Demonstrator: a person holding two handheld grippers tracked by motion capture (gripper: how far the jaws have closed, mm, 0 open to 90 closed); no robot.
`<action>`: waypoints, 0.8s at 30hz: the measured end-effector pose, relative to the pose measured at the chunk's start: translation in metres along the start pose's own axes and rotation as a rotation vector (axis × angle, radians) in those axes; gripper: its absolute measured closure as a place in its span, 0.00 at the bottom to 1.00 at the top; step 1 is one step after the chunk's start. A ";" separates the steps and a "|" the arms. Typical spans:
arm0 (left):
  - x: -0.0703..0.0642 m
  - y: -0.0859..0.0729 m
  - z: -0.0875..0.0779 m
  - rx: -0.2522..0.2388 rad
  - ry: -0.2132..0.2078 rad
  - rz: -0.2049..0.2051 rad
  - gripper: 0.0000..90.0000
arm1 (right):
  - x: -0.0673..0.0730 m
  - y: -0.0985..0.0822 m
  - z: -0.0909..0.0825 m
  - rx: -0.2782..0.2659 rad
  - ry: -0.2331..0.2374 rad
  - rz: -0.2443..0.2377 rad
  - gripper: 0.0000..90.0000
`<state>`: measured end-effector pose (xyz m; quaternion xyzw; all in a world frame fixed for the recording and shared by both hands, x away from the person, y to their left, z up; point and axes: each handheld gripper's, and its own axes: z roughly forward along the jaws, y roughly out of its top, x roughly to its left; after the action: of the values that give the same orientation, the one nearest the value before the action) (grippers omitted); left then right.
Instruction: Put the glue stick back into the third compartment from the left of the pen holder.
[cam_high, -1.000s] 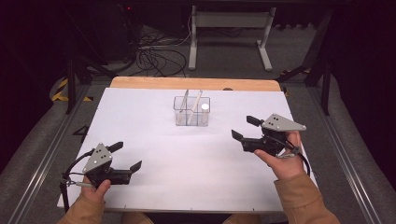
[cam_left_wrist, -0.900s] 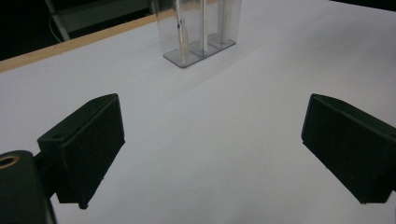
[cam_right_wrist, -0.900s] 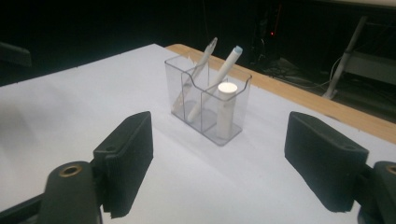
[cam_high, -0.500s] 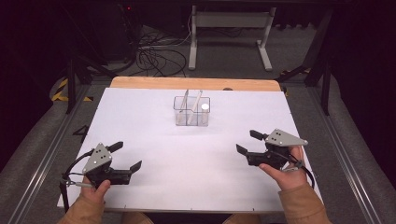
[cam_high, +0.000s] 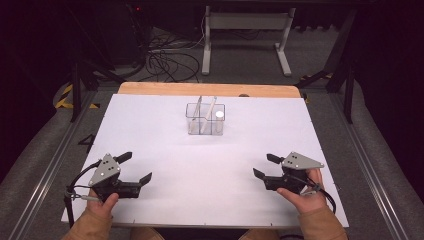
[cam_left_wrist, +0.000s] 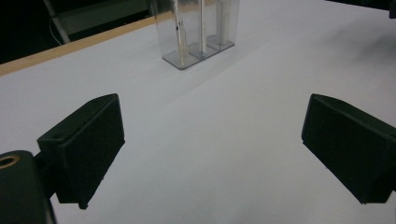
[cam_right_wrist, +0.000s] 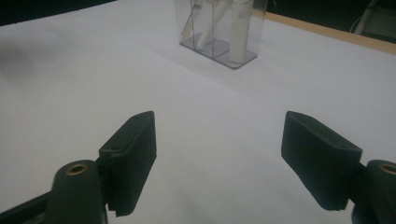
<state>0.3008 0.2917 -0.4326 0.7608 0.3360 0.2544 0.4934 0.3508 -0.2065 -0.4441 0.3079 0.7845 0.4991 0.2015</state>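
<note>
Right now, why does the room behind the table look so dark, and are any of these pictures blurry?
High view: light falls on the white table, the floor behind stays dim. Left gripper view: the clear container is sharp enough, the near black pads soft-edged. Right gripper view: slightly soft throughout, with a faint shadow beside the container.

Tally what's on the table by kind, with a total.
Clear box: 1
White tubes in it: 3, as far as I can tell
Grippers, both open: 2, left and right
Total: 6
</note>
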 end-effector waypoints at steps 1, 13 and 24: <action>0.000 0.000 0.000 0.000 0.000 0.000 0.07 | 0.001 -0.002 0.000 0.002 0.003 0.003 0.31; -0.002 0.000 0.000 -0.002 -0.001 0.009 0.07 | 0.011 -0.015 0.008 0.054 0.035 -0.019 0.34; -0.002 -0.004 -0.004 -0.004 -0.004 0.011 0.07 | 0.015 -0.029 0.014 0.069 0.039 0.029 0.34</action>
<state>0.2954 0.2939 -0.4352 0.7623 0.3304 0.2561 0.4942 0.3407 -0.1964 -0.4766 0.3163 0.8005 0.4806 0.1682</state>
